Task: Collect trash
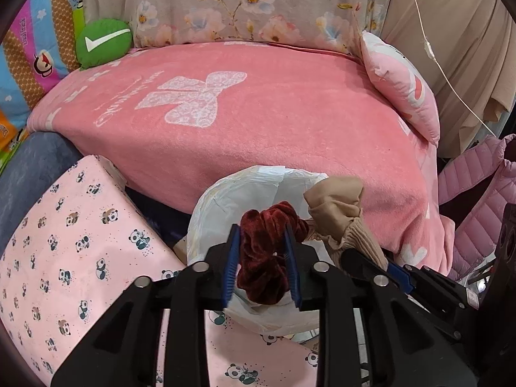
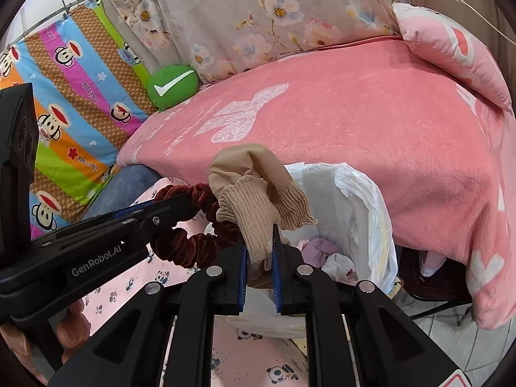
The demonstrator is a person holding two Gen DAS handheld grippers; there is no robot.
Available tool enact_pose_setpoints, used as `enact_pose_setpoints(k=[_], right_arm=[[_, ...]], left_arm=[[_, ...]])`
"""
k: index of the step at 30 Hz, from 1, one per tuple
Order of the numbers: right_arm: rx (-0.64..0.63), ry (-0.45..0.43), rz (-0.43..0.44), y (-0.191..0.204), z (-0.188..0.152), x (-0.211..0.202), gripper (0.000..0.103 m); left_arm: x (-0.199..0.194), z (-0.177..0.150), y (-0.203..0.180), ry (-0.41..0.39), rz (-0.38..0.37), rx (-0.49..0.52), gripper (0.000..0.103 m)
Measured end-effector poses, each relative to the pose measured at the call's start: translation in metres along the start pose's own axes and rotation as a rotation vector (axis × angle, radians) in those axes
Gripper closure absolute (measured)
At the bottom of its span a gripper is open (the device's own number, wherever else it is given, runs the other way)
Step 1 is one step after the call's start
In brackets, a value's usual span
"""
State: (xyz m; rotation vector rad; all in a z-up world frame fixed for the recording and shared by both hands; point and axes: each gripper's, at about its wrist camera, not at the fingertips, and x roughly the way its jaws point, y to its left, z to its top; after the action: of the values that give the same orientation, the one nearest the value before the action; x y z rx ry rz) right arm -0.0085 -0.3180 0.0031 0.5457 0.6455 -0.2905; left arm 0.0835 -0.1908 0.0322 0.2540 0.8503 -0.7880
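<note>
Nearest to the lens, the left gripper (image 1: 262, 261) has its two blue fingers closed on a dark red velvet scrunchie (image 1: 264, 258), which bulges out above and below the pads. Its grip is near the middle of the loop, so the soft fabric cannot slip out easily. Just to the right, the right gripper (image 2: 260, 274) pinches a beige sock (image 2: 254, 213) by its ribbed cuff, and the rest of the sock folds over above the fingers. Both items are held up over the mouth of the white plastic bag (image 2: 361, 213), the two touching each other, probably so that they fall straight inside when released.

This bag stands open in front of the pink blanket (image 1: 258, 122) on the bed, beside a pink panda-print box (image 1: 64, 242) at its left. Inside the bag, in the right wrist view, lie some crumpled pale purple and white pieces (image 2: 325, 253); what they are I cannot tell. It looks far from full.
</note>
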Motion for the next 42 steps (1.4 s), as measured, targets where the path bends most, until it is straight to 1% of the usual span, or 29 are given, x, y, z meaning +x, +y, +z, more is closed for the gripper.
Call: enact_pose_setpoints(k=[1, 2, 3, 4, 5, 9, 18, 20, 22, 27, 31, 35, 37, 39, 41, 42], right_arm=[[0.0, 0.0, 0.0, 0.0, 0.001, 0.001, 0.089], [0.0, 0.005, -0.002, -0.001, 0.001, 0.003, 0.088], [0.001, 0.006, -0.007, -0.002, 0.001, 0.004, 0.087], [0.001, 0.005, -0.012, -0.002, 0.0, 0.005, 0.084], [0.002, 0.004, -0.019, -0.002, -0.001, 0.006, 0.084], [0.007, 0.004, -0.026, -0.002, -0.003, 0.01, 0.082], [-0.06, 0.006, -0.057, 0.009, -0.003, 0.004, 0.062], [-0.098, 0.011, -0.068, 0.015, -0.003, 0.001, 0.057], [-0.124, 0.014, -0.081, 0.02, -0.003, -0.001, 0.054], [-0.171, 0.021, -0.111, 0.032, -0.005, -0.009, 0.047], [-0.209, 0.028, -0.144, 0.043, -0.009, -0.013, 0.039], [-0.236, 0.032, -0.174, 0.05, -0.015, -0.018, 0.038], [-0.238, 0.033, -0.18, 0.051, -0.018, -0.018, 0.031], [-0.244, 0.036, -0.193, 0.053, -0.021, -0.019, 0.028], [-0.251, 0.041, -0.202, 0.054, -0.024, -0.02, 0.019], [-0.252, 0.042, -0.203, 0.055, -0.024, -0.02, 0.017]], left_arm=[[0.001, 0.0, 0.001, -0.006, 0.003, -0.007, 0.067], [0.0, 0.0, 0.003, -0.015, 0.009, -0.012, 0.058], [0.0, 0.0, 0.004, -0.023, 0.014, -0.017, 0.053], [-0.001, 0.0, 0.006, -0.034, 0.023, -0.024, 0.045], [-0.002, 0.0, 0.008, -0.044, 0.038, -0.03, 0.04], [-0.003, -0.001, 0.017, -0.048, 0.066, -0.049, 0.037], [-0.014, -0.015, 0.038, -0.053, 0.143, -0.09, 0.036], [-0.018, -0.019, 0.042, -0.056, 0.164, -0.092, 0.033], [-0.023, -0.021, 0.044, -0.067, 0.183, -0.095, 0.026], [-0.032, -0.03, 0.048, -0.084, 0.225, -0.085, 0.023], [-0.038, -0.038, 0.052, -0.092, 0.25, -0.089, 0.015], [-0.04, -0.044, 0.055, -0.088, 0.272, -0.084, 0.013], [-0.041, -0.048, 0.057, -0.082, 0.278, -0.087, 0.012], [-0.041, -0.051, 0.059, -0.077, 0.281, -0.095, 0.012], [-0.042, -0.054, 0.063, -0.071, 0.287, -0.105, 0.012], [-0.042, -0.056, 0.063, -0.07, 0.289, -0.108, 0.012]])
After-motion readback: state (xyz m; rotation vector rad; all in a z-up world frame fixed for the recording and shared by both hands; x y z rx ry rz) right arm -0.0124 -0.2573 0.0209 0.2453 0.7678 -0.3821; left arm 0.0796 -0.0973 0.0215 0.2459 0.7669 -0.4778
